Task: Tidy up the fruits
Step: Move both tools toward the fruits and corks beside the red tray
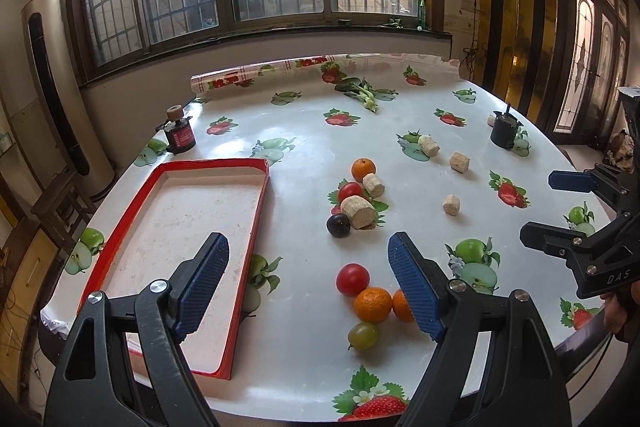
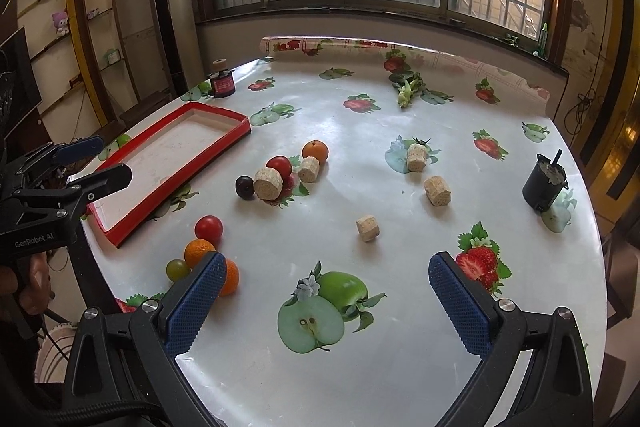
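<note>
The left gripper (image 1: 308, 283) gapes wide just above a red tomato (image 1: 352, 279) and two oranges (image 1: 373, 304); the right gripper (image 2: 326, 301) hangs wide open beside them, holding nothing.

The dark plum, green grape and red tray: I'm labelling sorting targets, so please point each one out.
dark plum (image 1: 338, 225): left wrist view, middle of its skin.
green grape (image 1: 363, 335): left wrist view, centre of the fruit.
red tray (image 1: 256, 227): left wrist view, its right-hand rim.
</note>
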